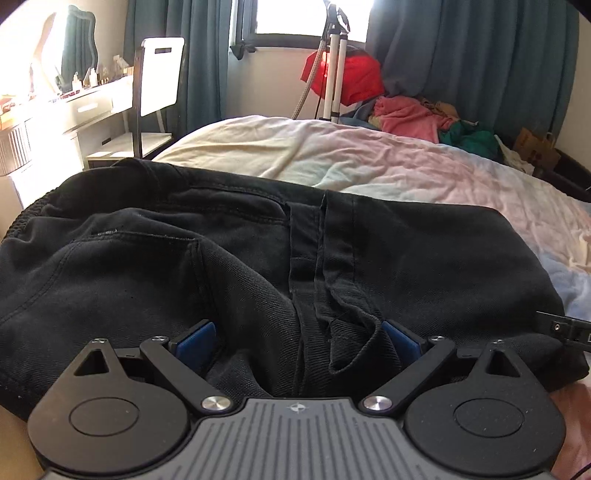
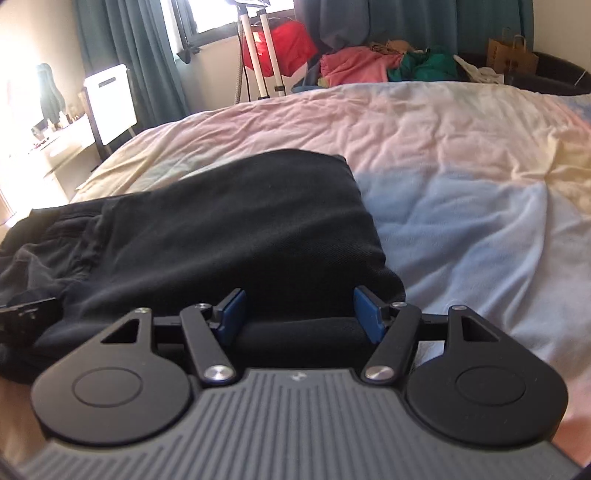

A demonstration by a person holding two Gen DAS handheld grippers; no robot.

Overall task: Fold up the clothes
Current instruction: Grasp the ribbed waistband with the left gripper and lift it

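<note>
Right up against both lenses you've got the grippers, each one low over the near edge of the black trousers (image 1: 258, 258) and pointing across the bed (image 1: 369, 158) toward the far window (image 1: 306, 16). Left gripper (image 1: 297, 338) has its blue pads (image 1: 194, 339) spread wide, with a bunched ridge of the fabric humped up between them, so it looks released, not pinching anything. Right gripper (image 2: 299, 314) is the same deal: jaws apart, blue pads either side of a rolled fold of dark cloth at the near edge, nothing clamped.

Trousers are lying on the near left part of the pastel sheet, waistband off to the left, folded leg end toward the right. From the left wrist view you can see the other gripper's tip poking in at the right edge, just beside the fabric.

Far side: a pile of clothes (image 2: 369, 64), a tripod (image 1: 336, 74), teal curtains (image 1: 461, 48), and a white chair (image 1: 160, 75) at the far left.
</note>
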